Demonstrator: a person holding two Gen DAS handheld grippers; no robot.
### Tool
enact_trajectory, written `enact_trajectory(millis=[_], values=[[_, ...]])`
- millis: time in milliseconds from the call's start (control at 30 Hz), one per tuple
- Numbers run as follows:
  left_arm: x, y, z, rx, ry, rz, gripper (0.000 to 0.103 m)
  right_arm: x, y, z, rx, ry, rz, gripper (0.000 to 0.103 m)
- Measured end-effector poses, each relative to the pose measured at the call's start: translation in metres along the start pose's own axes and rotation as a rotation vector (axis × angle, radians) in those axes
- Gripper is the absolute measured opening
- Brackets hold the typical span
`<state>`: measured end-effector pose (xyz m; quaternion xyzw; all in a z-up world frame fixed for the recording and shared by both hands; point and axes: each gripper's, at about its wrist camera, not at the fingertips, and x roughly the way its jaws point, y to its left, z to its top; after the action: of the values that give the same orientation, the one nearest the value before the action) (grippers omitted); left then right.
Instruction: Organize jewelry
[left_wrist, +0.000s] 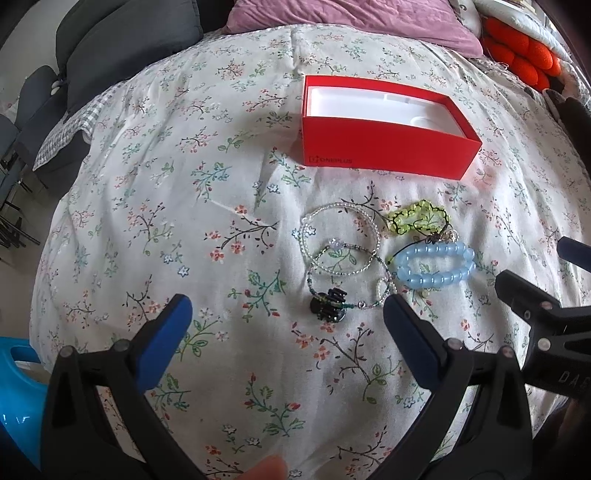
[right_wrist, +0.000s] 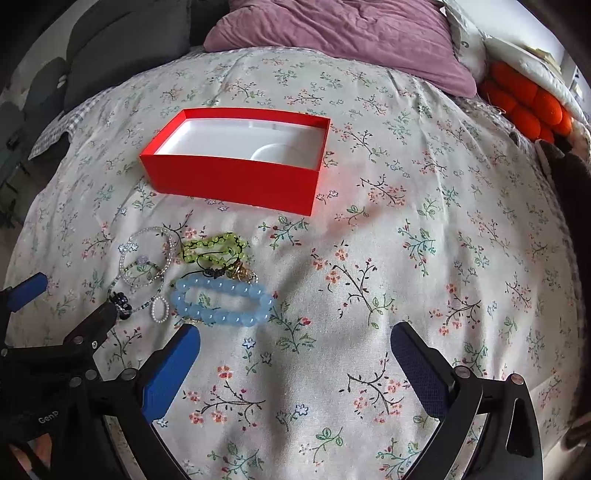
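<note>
Left gripper spread wide, empty, above the bed. Clear bead strands at 12 o'clock: light, limp, tangle-prone. Blue bracelet at right gripper's 11 o'clock, likely slippery; pinch across one side. Right gripper agape, empty. Red box beyond, empty.

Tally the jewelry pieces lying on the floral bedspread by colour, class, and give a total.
Light blue bead bracelet: 1
Yellow-green bead bracelet: 1
Clear bead bracelet: 1
Thin strand with dark charm: 1
Small pearl loop: 1
Total: 5, though overlaps make this approximate.
</note>
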<state>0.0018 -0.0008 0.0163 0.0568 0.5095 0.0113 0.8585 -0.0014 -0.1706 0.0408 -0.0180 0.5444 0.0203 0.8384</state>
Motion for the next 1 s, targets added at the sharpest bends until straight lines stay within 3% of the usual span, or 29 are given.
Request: enact_trajectory(millis=[1000], values=[[-0.0035,0.0030,0.0007,-0.002,-0.006,-0.002,0.103,0.0014,-0.0006,-0.0005,0.003,0.013,0.006,0.103]])
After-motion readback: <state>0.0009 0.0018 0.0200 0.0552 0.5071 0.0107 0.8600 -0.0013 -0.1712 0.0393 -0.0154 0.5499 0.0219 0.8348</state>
